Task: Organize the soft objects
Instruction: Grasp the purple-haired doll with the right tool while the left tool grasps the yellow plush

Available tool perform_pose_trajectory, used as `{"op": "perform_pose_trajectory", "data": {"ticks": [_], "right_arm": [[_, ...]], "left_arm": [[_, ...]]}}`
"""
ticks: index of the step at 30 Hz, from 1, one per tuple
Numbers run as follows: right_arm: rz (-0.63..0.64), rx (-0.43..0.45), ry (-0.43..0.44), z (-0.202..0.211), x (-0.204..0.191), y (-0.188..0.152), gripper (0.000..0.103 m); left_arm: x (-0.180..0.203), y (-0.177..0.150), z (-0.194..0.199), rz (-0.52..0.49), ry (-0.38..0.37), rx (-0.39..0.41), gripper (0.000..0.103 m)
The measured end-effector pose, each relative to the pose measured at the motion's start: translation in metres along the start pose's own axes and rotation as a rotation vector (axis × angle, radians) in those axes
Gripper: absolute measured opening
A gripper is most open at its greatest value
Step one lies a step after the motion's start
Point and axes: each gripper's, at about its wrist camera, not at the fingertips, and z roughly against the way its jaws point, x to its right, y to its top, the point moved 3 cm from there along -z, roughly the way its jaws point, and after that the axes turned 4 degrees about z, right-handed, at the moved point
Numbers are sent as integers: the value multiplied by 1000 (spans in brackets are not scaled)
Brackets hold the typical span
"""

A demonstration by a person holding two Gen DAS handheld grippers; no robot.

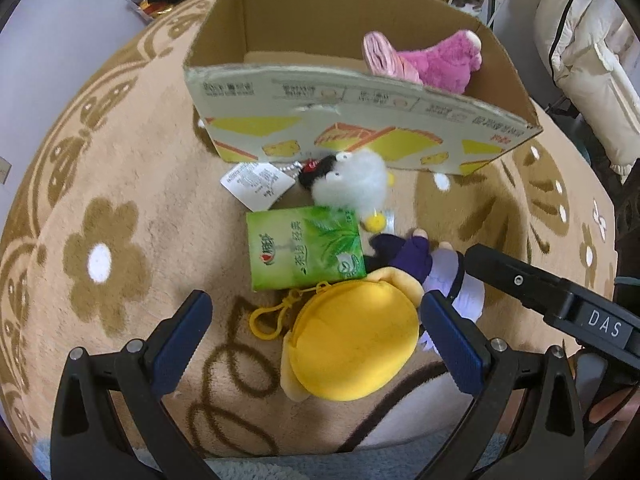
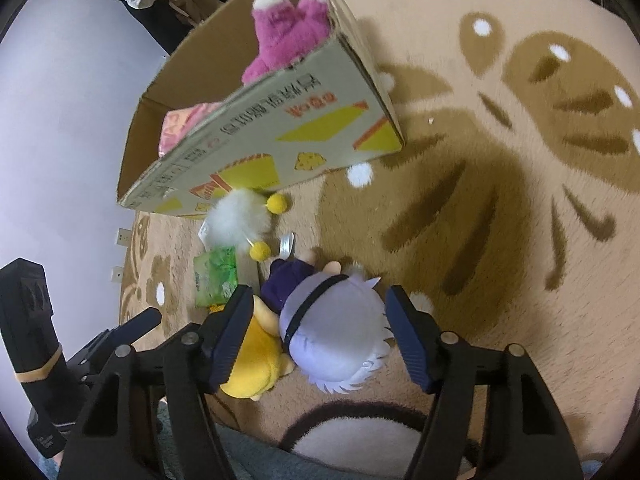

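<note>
Partly done, judging by the cardboard box (image 1: 360,128) at twelve o'clock on the rug (image 1: 120,184): already holding a pink plush (image 1: 440,64) and, in the right wrist view, a pale pink item (image 2: 180,128) of unclear kind. Still out on the rug, from left to right in the left wrist view: a paper tag (image 1: 256,184) at about eleven o'clock of the pile, a green tea carton (image 1: 306,248) near the centre, a white fluffy toy (image 1: 352,188) just above it against the box wall, a yellow plush pouch (image 1: 352,344) at six o'clock, and a purple-and-lavender doll (image 1: 420,260) touching it on the right. Left tool (image 1: 316,340) spread wide around the yellow pouch, pads not pressing on it. Right tool (image 2: 320,332) fairly wide, straddling the doll's lavender head (image 2: 336,340), no pad contact visible on the right side, left pad close against the yellow pouch (image 2: 252,368); no firm grip yet, apparently. Hard to make out: the doll's face and body, mostly under its head; a shiny flat scrap (image 2: 287,245) beside the white toy; the box floor behind its near wall; whether the carton counts as soft.
</note>
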Motion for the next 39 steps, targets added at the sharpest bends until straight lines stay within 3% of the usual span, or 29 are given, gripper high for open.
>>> {"op": "perform_pose_trajectory", "data": {"ticks": [20,23,39], "right_arm": [[-9,-102,14,-43,-3,-13,72],[-18,-110,20,-47,-6,-14,64],[-43,-117,58,-42,5,-13,64]], "left_arm": [[27,-12,-35,-61,-15,-121,103],[27,-14,-39,-65,-13,-140,103],[29,-13,-66,-67,31,-195,103]]}}
